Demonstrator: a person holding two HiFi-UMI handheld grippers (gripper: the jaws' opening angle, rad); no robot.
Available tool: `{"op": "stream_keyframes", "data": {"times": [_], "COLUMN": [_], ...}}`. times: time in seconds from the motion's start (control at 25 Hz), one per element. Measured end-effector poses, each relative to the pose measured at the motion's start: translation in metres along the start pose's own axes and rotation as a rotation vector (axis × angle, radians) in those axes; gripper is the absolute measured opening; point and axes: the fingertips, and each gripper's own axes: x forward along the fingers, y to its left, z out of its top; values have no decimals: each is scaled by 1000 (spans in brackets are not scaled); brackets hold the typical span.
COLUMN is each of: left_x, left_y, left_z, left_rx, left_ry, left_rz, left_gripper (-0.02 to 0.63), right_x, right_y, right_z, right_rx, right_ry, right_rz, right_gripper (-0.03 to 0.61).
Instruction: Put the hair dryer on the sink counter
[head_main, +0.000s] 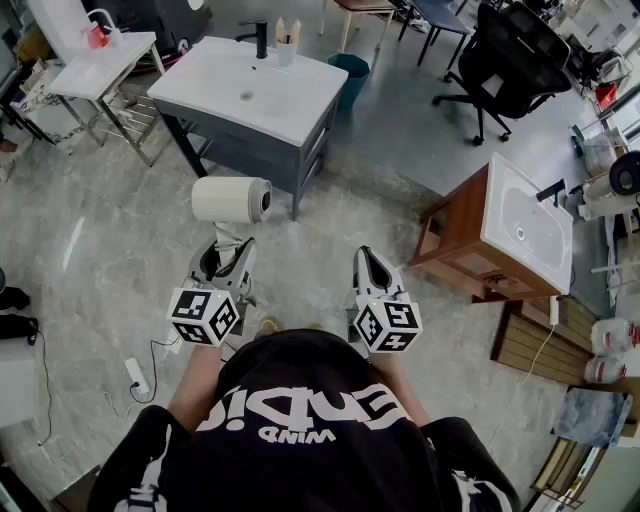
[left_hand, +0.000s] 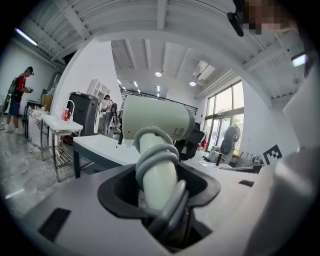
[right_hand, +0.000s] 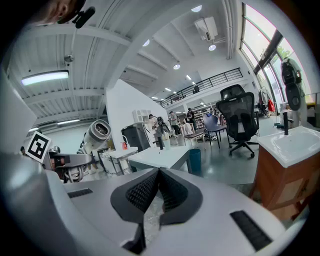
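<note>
My left gripper (head_main: 228, 252) is shut on the handle of the white hair dryer (head_main: 232, 199), whose barrel lies sideways above the jaws, nozzle to the right. In the left gripper view the grey cord is coiled round the dryer's handle (left_hand: 157, 175) and sits between the pads of the left gripper (left_hand: 161, 200). The white sink counter (head_main: 250, 90) on its grey cabinet stands ahead, beyond the dryer, with bare floor between. My right gripper (head_main: 368, 262) is at the dryer's right, shut with nothing in it; in its own view the right gripper (right_hand: 159, 176) has its pads meeting at the tips.
On the counter are a black faucet (head_main: 262, 38) and a cup (head_main: 287, 47). A wooden vanity with a white basin (head_main: 520, 225) stands at the right, a black office chair (head_main: 510, 65) behind it. A white table (head_main: 100, 65) is at far left, a power strip (head_main: 135, 375) on the floor.
</note>
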Motion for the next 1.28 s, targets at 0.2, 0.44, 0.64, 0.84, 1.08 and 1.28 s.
{"op": "stream_keyframes", "data": {"times": [0.2, 0.44, 0.64, 0.84, 1.08, 1.28], "left_x": [-1, -1, -2, -2, 1, 6], "left_y": [3, 9, 20, 34, 50, 56], "left_z": [-1, -2, 2, 6, 0, 3], "left_rx": [0, 11, 13, 26, 38, 45], "left_ry": [3, 22, 32, 31, 34, 32], "left_rz": [-2, -22, -38, -61, -109, -138], "left_gripper": [218, 218, 218, 218, 218, 218], "right_x": [2, 6, 7, 11, 12, 21], "right_y": [3, 9, 18, 29, 38, 48], "right_z": [3, -10, -15, -11, -17, -10], "right_rx": [-2, -42, -22, -35, -61, -55], "right_ry": [-5, 34, 46, 23, 2, -28], "right_rz": [-1, 9, -8, -32, -79, -88], "right_gripper": [23, 23, 25, 25, 25, 24]}}
